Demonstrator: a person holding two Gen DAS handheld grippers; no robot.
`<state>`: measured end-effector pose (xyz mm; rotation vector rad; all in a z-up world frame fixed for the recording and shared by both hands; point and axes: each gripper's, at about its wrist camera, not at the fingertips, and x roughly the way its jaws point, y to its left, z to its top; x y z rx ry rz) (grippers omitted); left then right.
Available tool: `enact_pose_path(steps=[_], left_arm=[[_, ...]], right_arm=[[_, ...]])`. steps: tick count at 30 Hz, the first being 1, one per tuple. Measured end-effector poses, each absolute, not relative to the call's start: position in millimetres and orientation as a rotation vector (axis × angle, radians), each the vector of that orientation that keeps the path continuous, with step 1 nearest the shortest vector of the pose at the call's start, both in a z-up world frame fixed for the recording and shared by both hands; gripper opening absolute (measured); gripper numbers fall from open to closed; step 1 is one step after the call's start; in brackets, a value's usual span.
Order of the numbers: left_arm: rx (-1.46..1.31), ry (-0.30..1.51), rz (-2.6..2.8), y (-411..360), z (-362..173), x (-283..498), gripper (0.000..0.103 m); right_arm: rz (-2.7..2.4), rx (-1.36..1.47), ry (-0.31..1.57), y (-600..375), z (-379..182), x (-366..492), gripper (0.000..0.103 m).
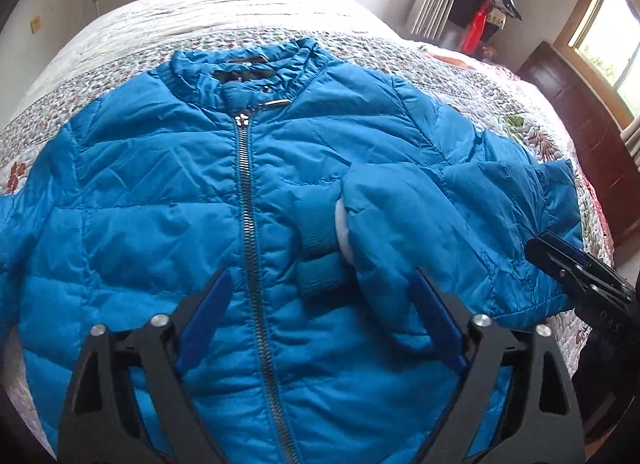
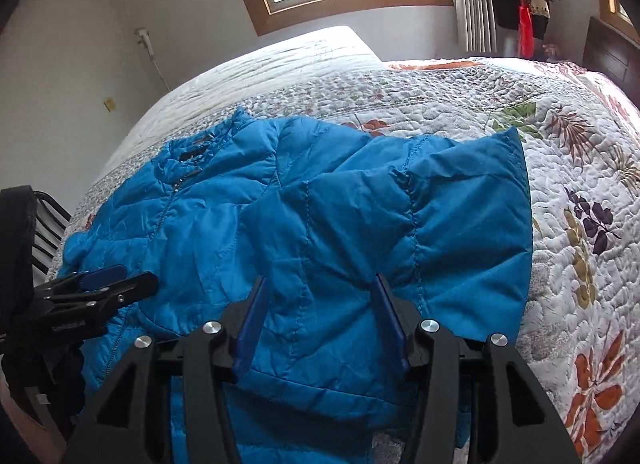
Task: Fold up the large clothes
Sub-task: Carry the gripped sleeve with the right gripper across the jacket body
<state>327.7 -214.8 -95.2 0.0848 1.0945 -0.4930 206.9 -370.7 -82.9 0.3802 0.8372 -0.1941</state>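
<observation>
Blue quilted puffer jacket (image 1: 160, 191), zipped, flat on floral quilted bed (image 2: 500, 119).
Left hand-held gripper (image 1: 320, 300) spread above folded-in sleeve cuff (image 1: 316, 223); right hand-held gripper (image 2: 320, 304) half-spread, pinching nothing.

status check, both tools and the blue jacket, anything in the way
Left tool open, over the zipper. Right tool open over the folded-in sleeve, no grip. Blue jacket zipped, flat on the quilt. Nothing in the way.

Bare quilt (image 2: 500, 191) right of jacket (image 2: 248, 223) free; folded sleeve (image 1: 420, 223) lies across chest.
</observation>
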Motion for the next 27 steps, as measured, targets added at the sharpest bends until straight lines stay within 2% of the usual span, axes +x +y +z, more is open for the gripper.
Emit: enact_pose_path(steps=[3, 5, 6, 8, 9, 13, 20, 27], left_arm=[[0.090, 1.085, -0.496, -222, -100, 327, 0.075], [0.101, 1.069, -0.516, -226, -98, 325, 0.062], [0.099, 1.065, -0.533, -228, -98, 323, 0.050], [0.125, 1.042, -0.527, -233, -95, 320, 0.038], [0.140, 1.025, -0.530, -236, -94, 317, 0.026], [0.137, 0.973, -0.533, -234, -83, 312, 0.006], [0.049, 0.896, -0.470, -179, -49, 315, 0.003], [-0.002, 0.830, -0.281, -80, -31, 337, 0.002]], right_arm=[[-0.204, 0.372, 0.846, -371, -86, 209, 0.053], [-0.202, 0.377, 0.846, -372, -87, 209, 0.053], [-0.201, 0.378, 0.846, -372, -88, 209, 0.053], [-0.205, 0.376, 0.847, -372, -88, 209, 0.053], [-0.206, 0.373, 0.846, -371, -88, 209, 0.054], [-0.194, 0.377, 0.836, -371, -84, 207, 0.055], [-0.124, 0.429, 0.709, -376, -52, 183, 0.055], [-0.105, 0.443, 0.753, -372, -63, 194, 0.054]])
